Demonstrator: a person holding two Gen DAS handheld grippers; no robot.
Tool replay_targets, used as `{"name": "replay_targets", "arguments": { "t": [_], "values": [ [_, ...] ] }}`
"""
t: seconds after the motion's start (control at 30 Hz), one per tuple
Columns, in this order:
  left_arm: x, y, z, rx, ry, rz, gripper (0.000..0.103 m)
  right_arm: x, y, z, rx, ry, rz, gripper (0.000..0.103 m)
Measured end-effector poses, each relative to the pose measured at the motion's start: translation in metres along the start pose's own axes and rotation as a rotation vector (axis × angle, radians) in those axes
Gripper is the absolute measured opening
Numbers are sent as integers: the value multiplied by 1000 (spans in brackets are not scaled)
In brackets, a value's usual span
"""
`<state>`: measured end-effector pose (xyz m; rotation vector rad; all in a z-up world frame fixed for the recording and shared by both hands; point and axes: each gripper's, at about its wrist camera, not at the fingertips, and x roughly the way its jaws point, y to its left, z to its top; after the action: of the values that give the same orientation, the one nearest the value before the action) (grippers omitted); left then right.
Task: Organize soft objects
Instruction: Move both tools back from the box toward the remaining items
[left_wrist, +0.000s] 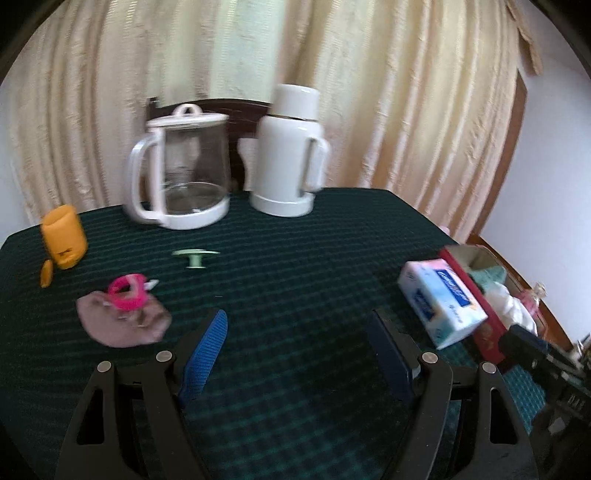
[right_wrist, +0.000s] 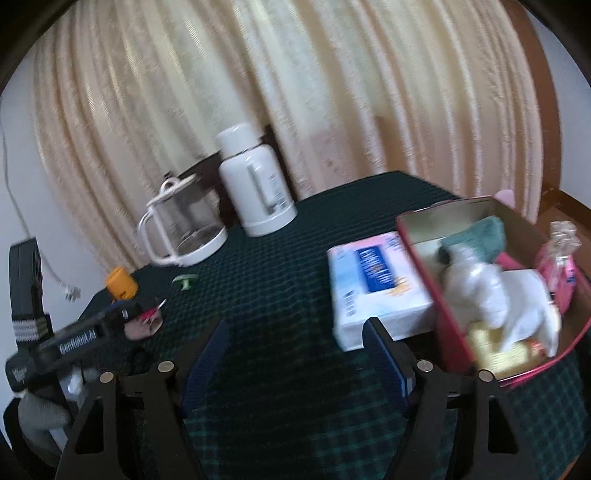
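A mauve soft cloth (left_wrist: 123, 323) lies on the dark green table at the left, with a pink ring-shaped thing (left_wrist: 127, 291) on it. My left gripper (left_wrist: 299, 354) is open and empty, above the table to the right of the cloth. A red tin box (right_wrist: 436, 280) at the right holds a green cloth (right_wrist: 476, 236), white soft items (right_wrist: 495, 295) and a pink packet (right_wrist: 557, 273). A tissue pack (right_wrist: 373, 288) lies against its left side. My right gripper (right_wrist: 295, 354) is open and empty, just in front of the tissue pack.
A glass kettle (left_wrist: 184, 170) and a white thermos (left_wrist: 288, 155) stand at the table's back. An orange holder (left_wrist: 64, 236) and a green knob (left_wrist: 195, 256) lie at the left. Curtains hang behind. The left gripper's body shows in the right wrist view (right_wrist: 74, 339).
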<state>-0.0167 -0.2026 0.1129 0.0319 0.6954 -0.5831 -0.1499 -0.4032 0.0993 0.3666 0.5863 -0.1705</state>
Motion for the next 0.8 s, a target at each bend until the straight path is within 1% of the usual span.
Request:
{"name": "replay_targets", "arguments": {
  "t": [0.17, 0.33, 0.5, 0.57, 0.67, 0.7, 0.77, 0.8],
  "values": [
    [-17, 45, 3, -55, -31, 53, 79, 17, 30, -6, -54, 62, 62, 76],
    [-30, 90, 3, -141, -45, 97, 79, 35, 59, -17, -109, 129, 116, 72],
    [-39, 130, 0, -220, -56, 149, 79, 57, 94, -30, -198, 226, 197, 69],
    [-42, 146, -1, -260, -55, 178, 79, 67, 111, -36, -241, 273, 235, 66],
    [-42, 165, -6, -304, -43, 197, 79, 78, 132, -43, -294, 320, 277, 61],
    [-42, 169, -7, -314, -39, 201, 79, 82, 138, -45, -308, 331, 284, 58],
    [-42, 177, -11, -333, -26, 211, 79, 88, 148, -48, -322, 349, 298, 56],
    [-42, 180, -12, -338, -23, 215, 79, 91, 152, -49, -325, 358, 306, 53]
  ]
}}
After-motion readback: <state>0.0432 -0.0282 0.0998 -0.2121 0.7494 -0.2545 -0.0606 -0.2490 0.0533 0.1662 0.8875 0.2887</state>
